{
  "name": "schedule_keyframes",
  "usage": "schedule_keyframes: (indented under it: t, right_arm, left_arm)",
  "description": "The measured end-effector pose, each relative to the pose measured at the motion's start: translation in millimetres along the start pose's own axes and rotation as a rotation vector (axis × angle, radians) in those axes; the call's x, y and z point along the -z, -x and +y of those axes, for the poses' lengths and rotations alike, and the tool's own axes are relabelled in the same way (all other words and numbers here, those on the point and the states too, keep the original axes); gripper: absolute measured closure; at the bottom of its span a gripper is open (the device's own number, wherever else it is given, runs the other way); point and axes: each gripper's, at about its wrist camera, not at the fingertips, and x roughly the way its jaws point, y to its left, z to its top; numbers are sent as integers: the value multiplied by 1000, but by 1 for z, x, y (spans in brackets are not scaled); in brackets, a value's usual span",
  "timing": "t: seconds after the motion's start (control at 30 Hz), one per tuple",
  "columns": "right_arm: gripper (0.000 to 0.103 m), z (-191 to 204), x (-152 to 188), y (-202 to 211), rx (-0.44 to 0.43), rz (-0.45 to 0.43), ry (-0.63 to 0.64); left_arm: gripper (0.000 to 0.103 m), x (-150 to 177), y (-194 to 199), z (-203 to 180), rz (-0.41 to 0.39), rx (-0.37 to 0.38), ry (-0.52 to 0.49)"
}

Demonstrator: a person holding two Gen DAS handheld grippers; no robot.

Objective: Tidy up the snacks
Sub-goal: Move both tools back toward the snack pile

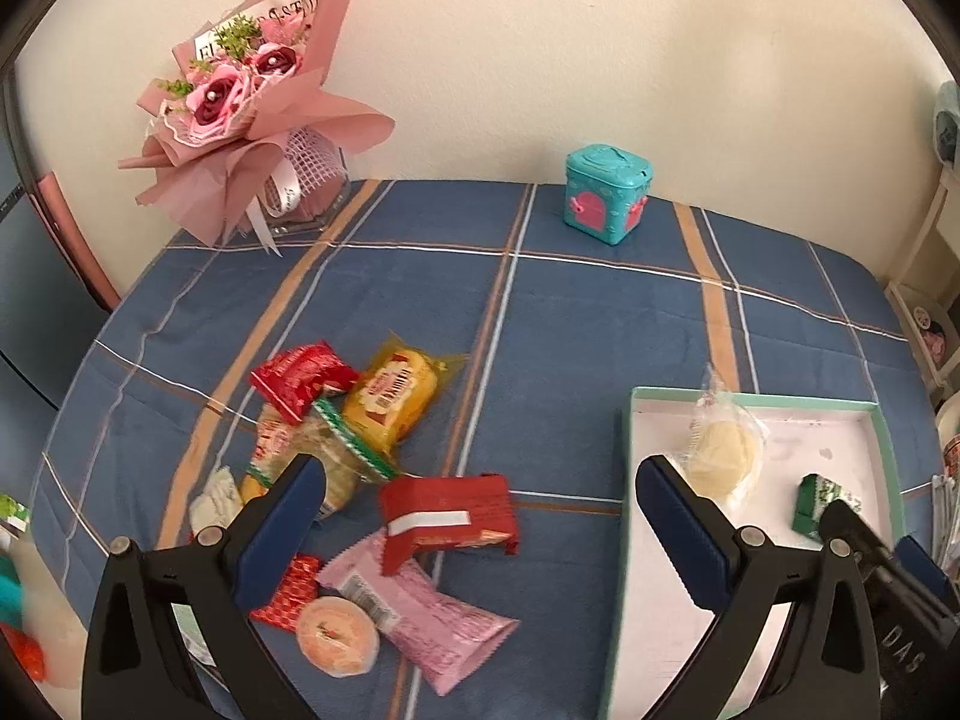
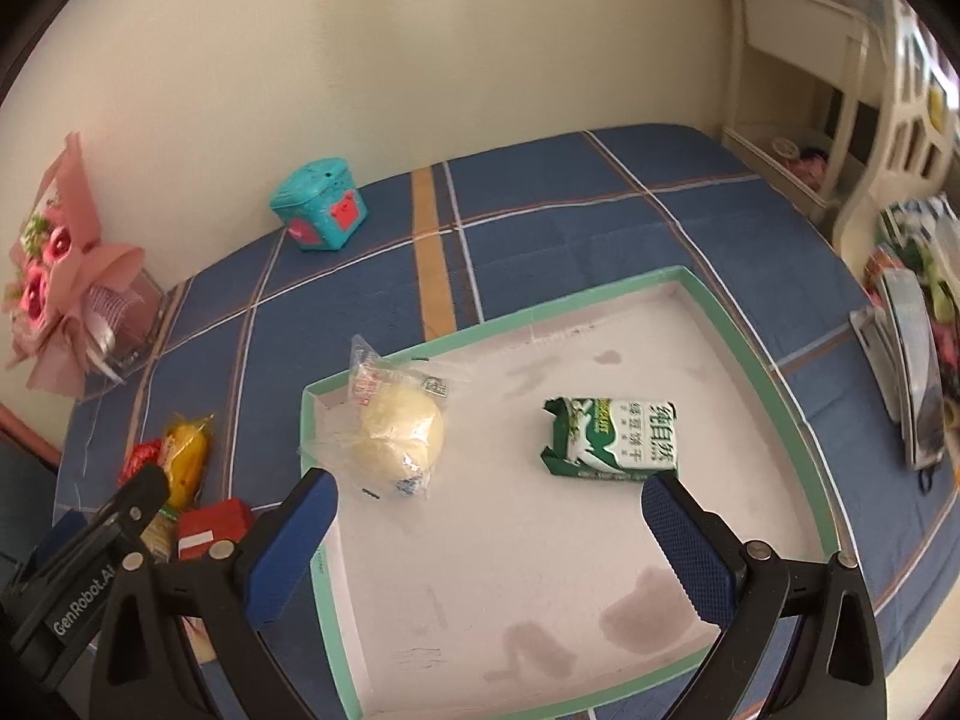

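Observation:
A pile of snacks lies on the blue plaid cloth: a red box (image 1: 447, 519), a pink packet (image 1: 420, 618), a round orange snack (image 1: 337, 636), a yellow packet (image 1: 393, 396) and a red packet (image 1: 300, 378). My left gripper (image 1: 480, 534) is open and empty above the pile. A green-rimmed white tray (image 2: 798, 414) holds a wrapped pale bun (image 2: 401, 429) and a green packet (image 2: 618, 438). My right gripper (image 2: 489, 546) is open and empty over the tray. The tray (image 1: 750, 399) also shows in the left wrist view.
A pink bouquet (image 1: 252, 102) and a teal toy box (image 1: 606, 192) stand at the back by the wall. White shelves (image 2: 798, 90) and stacked items (image 2: 906, 360) are at the right edge of the table.

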Motion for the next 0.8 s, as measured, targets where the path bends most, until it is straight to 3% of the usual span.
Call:
schedule_keyframes:
  t: [0.2, 0.43, 0.6, 0.8]
  right_arm:
    - [0, 1, 6, 7, 55, -38, 9]
    - [1, 10, 21, 17, 21, -47, 19]
    - [1, 23, 35, 30, 119, -87, 72]
    - [1, 25, 47, 32, 52, -37, 61]
  left_arm:
    - [0, 2, -2, 9, -16, -3, -10]
    - [0, 11, 1, 26, -33, 23, 14]
    - [0, 20, 13, 37, -54, 26, 15]
    - [0, 31, 21, 46, -52, 39, 2]
